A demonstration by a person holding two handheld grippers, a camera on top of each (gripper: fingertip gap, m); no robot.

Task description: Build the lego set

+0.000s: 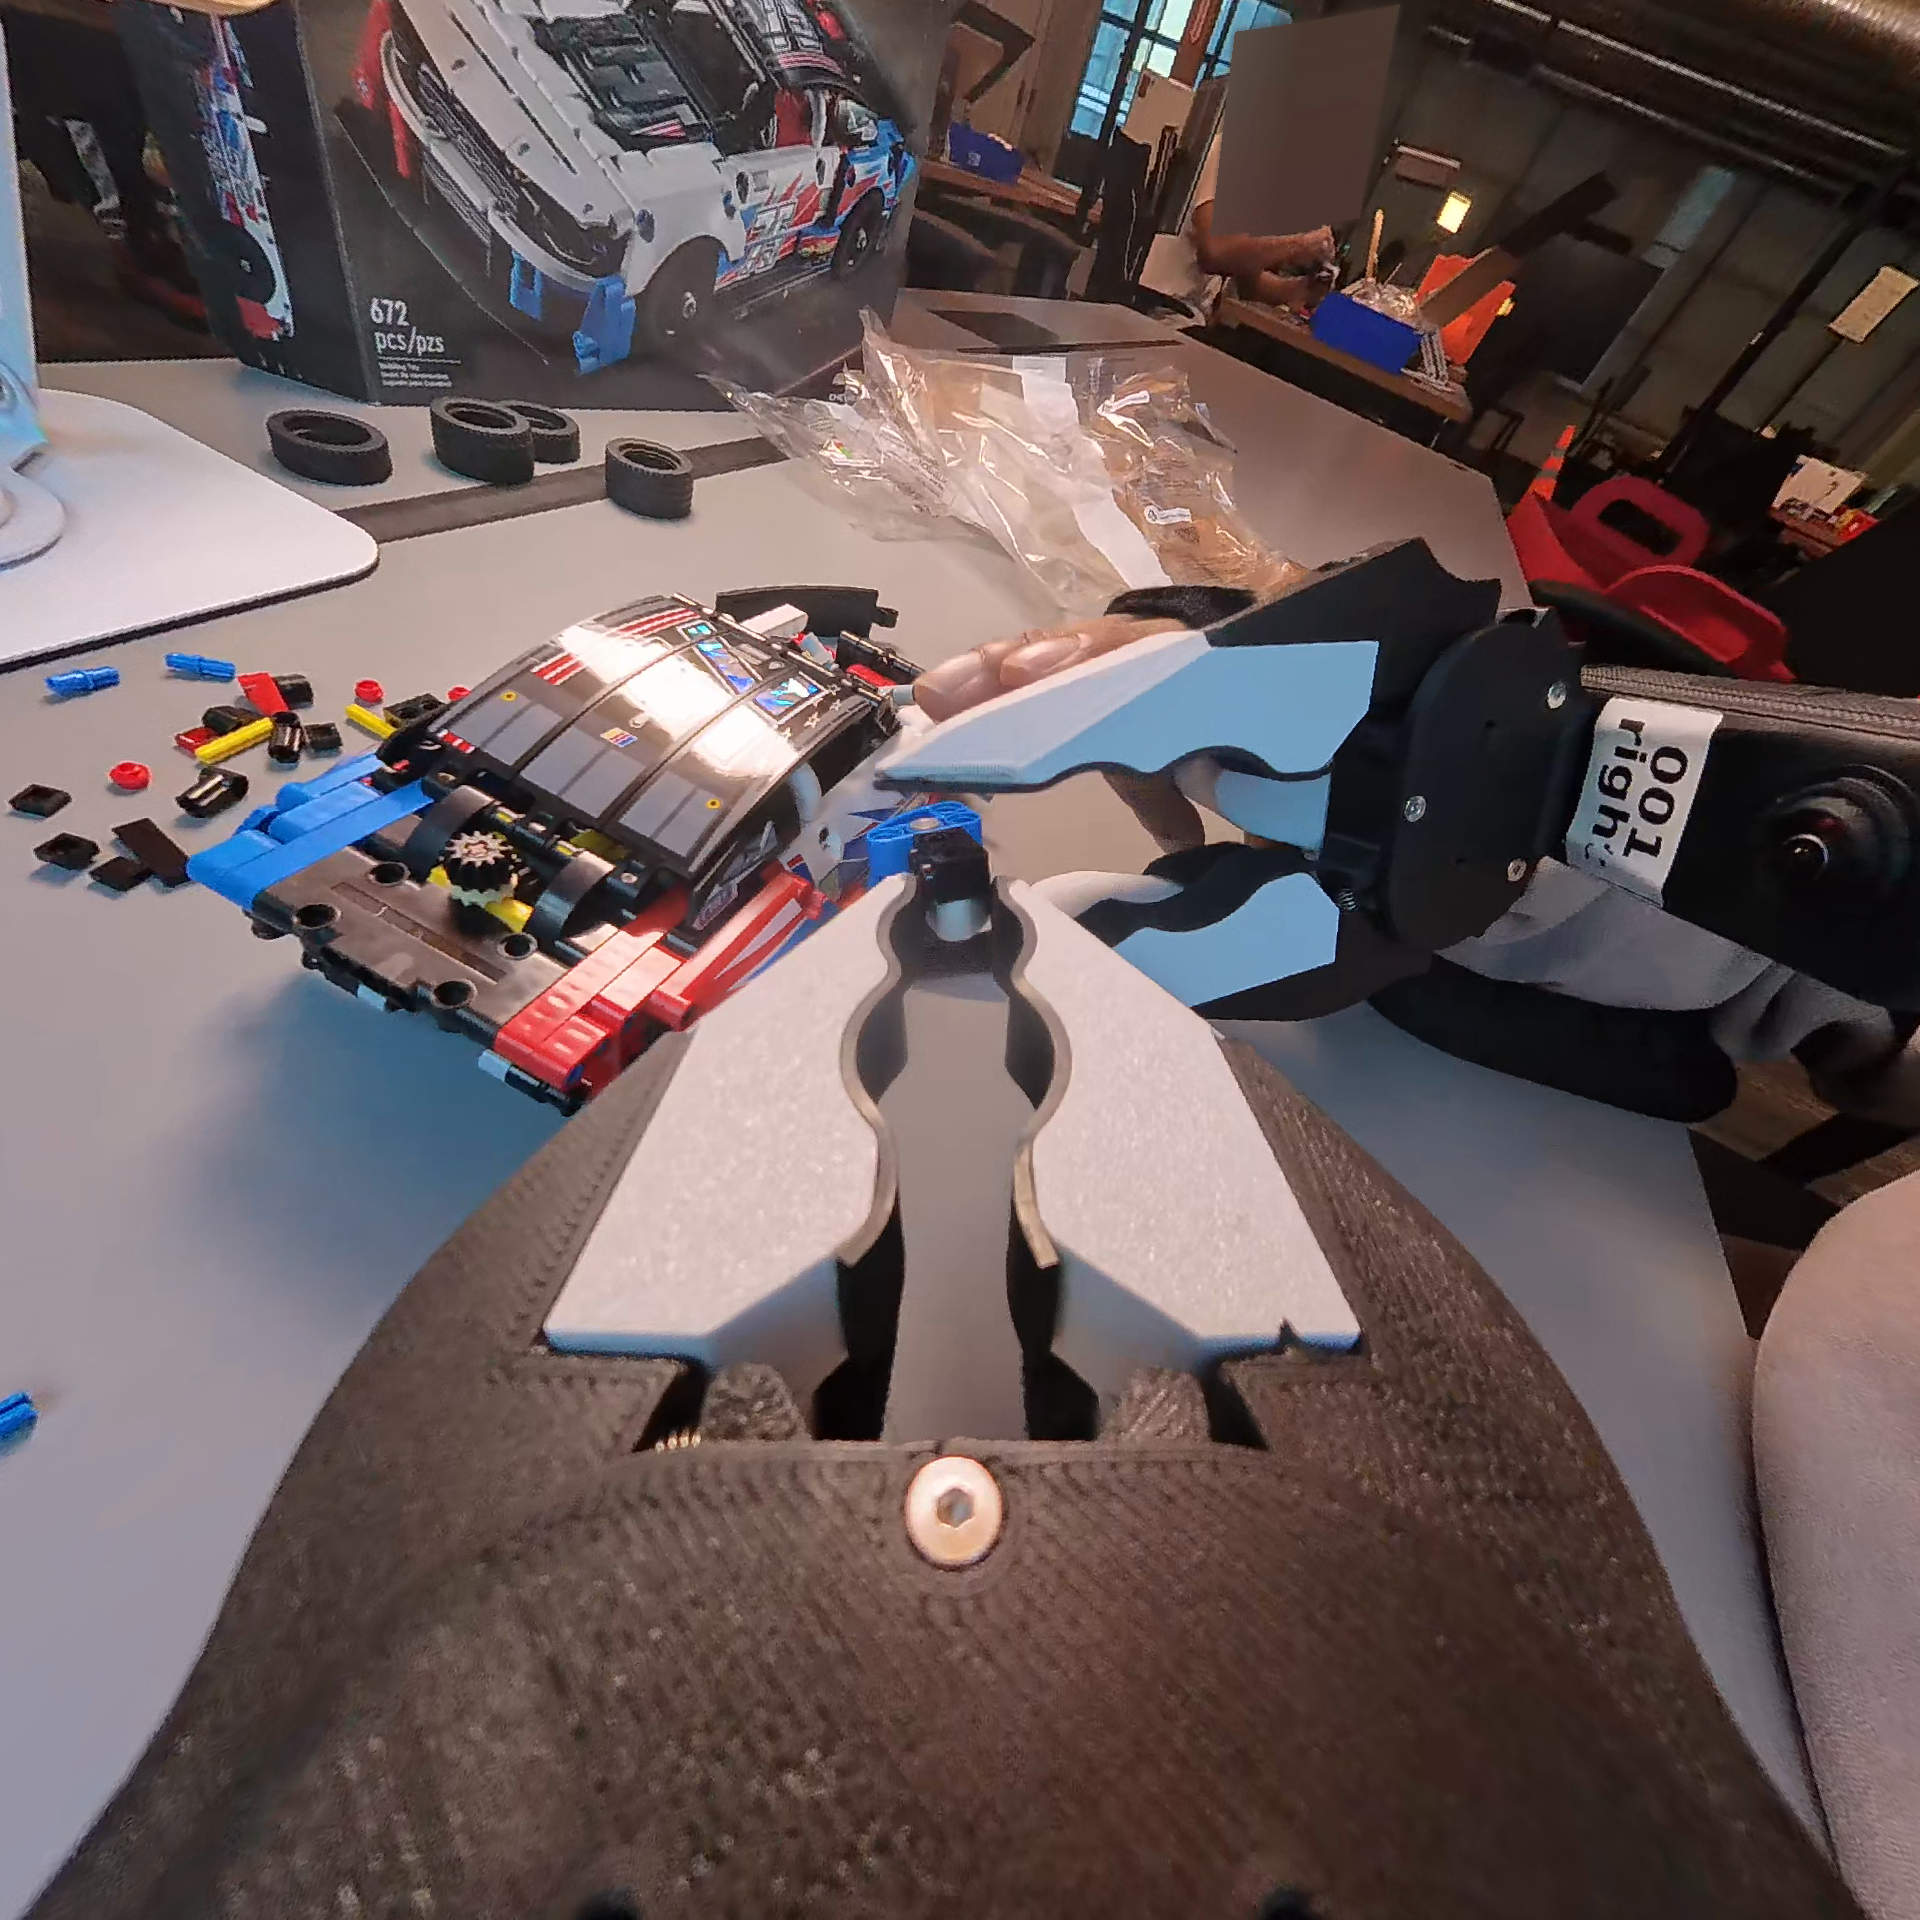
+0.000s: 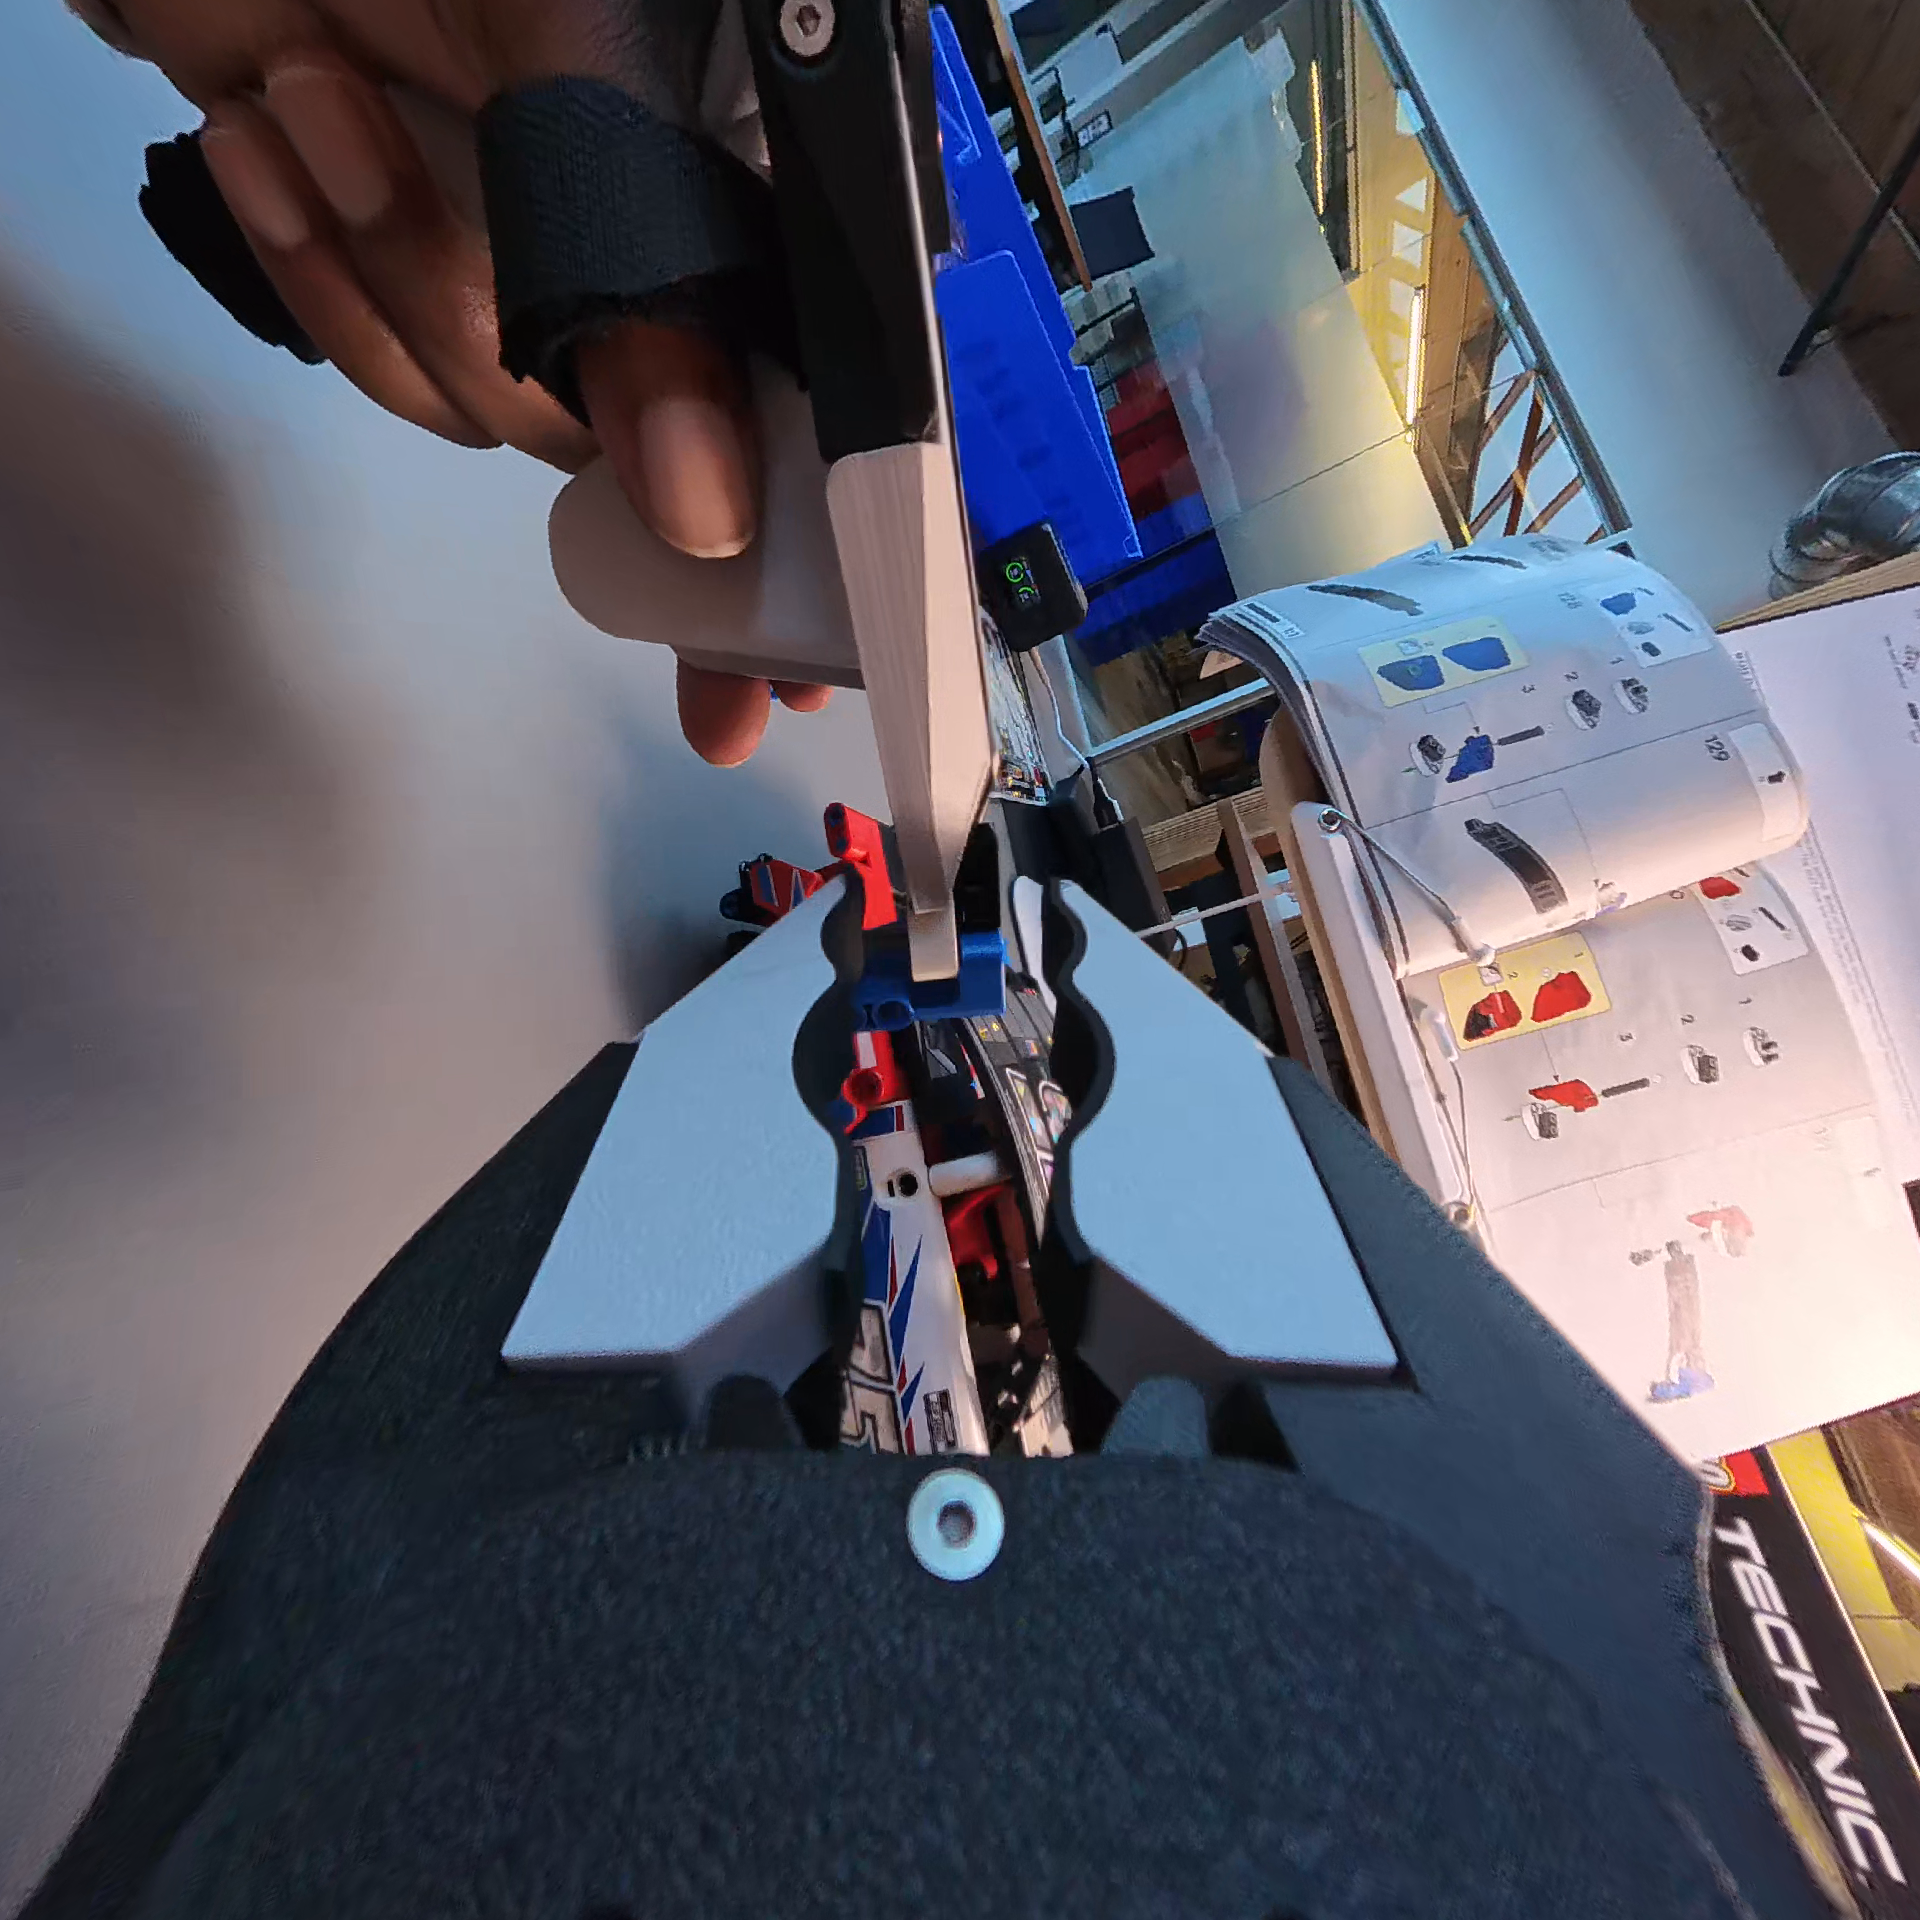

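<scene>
Your left tool [image 1: 948, 914] pinches a small black-and-grey piece [image 1: 951, 896] beside the car's blue bracket [image 1: 920, 831]. Your right tool [image 2: 951, 940] clamps the car model [image 1: 582, 800], tilted on the desk [image 1: 208, 1091]. Beyond, clear bags [image 1: 1039, 457]: contents indistinct.

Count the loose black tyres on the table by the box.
4 tyres: one leftmost, two touching in the middle, one rightmost nearest the car model. More may be hidden out of view.
</scene>
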